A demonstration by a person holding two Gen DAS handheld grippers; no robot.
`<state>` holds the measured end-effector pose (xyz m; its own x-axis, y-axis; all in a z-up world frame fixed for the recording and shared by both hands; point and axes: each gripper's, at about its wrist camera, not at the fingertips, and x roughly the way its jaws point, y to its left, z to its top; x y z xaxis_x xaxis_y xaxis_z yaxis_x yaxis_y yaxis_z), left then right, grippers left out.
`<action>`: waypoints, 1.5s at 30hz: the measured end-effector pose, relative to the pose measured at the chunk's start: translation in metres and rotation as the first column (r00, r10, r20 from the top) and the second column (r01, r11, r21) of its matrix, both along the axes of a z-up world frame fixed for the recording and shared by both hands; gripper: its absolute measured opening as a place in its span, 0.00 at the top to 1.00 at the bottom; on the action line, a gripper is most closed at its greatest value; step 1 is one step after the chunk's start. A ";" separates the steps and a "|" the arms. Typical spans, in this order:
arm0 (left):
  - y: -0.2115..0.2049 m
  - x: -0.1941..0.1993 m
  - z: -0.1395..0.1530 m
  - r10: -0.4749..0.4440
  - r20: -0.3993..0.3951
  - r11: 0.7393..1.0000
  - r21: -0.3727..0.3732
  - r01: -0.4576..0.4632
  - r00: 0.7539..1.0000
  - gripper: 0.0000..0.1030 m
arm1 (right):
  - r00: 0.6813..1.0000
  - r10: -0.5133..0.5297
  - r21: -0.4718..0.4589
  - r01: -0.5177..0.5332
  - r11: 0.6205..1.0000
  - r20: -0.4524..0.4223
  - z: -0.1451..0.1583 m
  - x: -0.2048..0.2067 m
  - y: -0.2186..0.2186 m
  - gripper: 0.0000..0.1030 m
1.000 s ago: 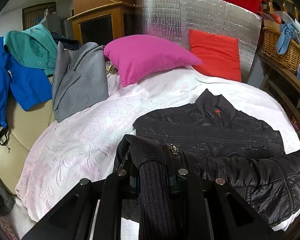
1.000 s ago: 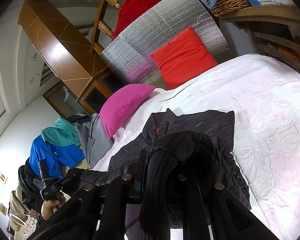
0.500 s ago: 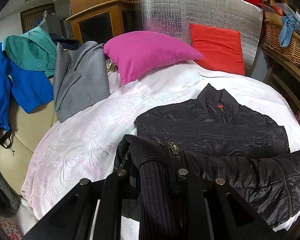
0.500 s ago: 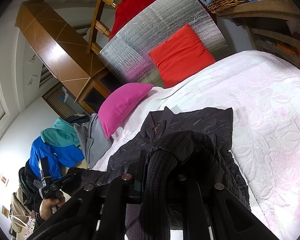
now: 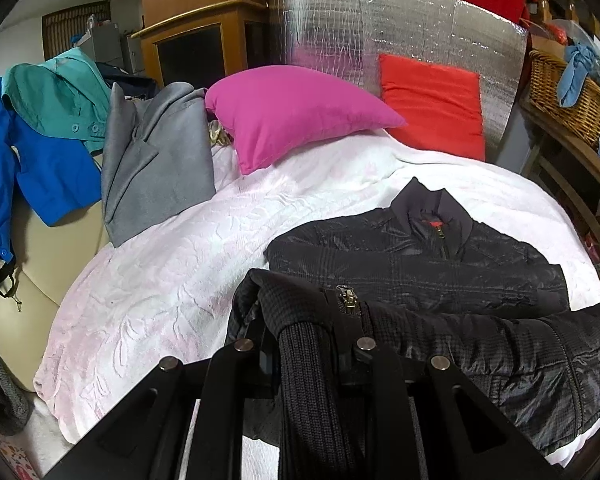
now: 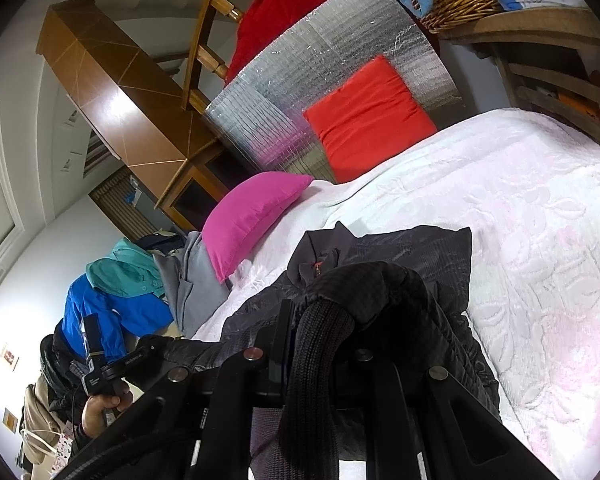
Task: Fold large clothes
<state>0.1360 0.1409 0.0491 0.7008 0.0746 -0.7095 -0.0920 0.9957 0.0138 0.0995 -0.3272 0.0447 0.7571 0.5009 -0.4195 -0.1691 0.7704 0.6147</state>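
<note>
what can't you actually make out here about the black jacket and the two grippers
- Left wrist view: the left gripper pads are hidden by the ribbed hem of the black jacket clamped between them.
- Right wrist view: the right gripper pads are buried under the same ribbed knit.
- Left wrist view: the jacket's right end runs off the frame edge.
- Both views: the sleeves are folded under and out of sight.
</note>
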 end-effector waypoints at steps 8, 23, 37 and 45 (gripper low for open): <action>-0.004 0.007 0.001 0.001 0.004 1.000 0.007 -0.001 1.000 0.82 | 1.000 -0.002 -0.009 0.002 1.000 -0.005 0.001 0.008 -0.002 0.87; -0.004 0.030 0.004 -0.012 0.009 1.000 0.011 0.011 1.000 0.82 | 1.000 0.007 -0.025 -0.007 1.000 0.001 0.012 0.039 0.001 0.87; -0.008 0.055 -0.002 -0.023 0.004 0.999 0.025 0.023 1.000 0.82 | 1.000 0.000 -0.030 0.000 1.000 -0.024 0.002 0.070 -0.001 0.87; -0.003 0.067 0.002 -0.051 -0.013 0.999 -0.020 0.050 0.999 0.82 | 0.999 -0.004 -0.026 0.003 1.000 -0.035 -0.001 0.078 -0.006 0.87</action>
<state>0.2027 0.1381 0.0509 0.6933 0.0254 -0.7202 -0.0414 0.9991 -0.0047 0.1777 -0.3330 0.0432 0.7432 0.4869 -0.4589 -0.1448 0.7867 0.6001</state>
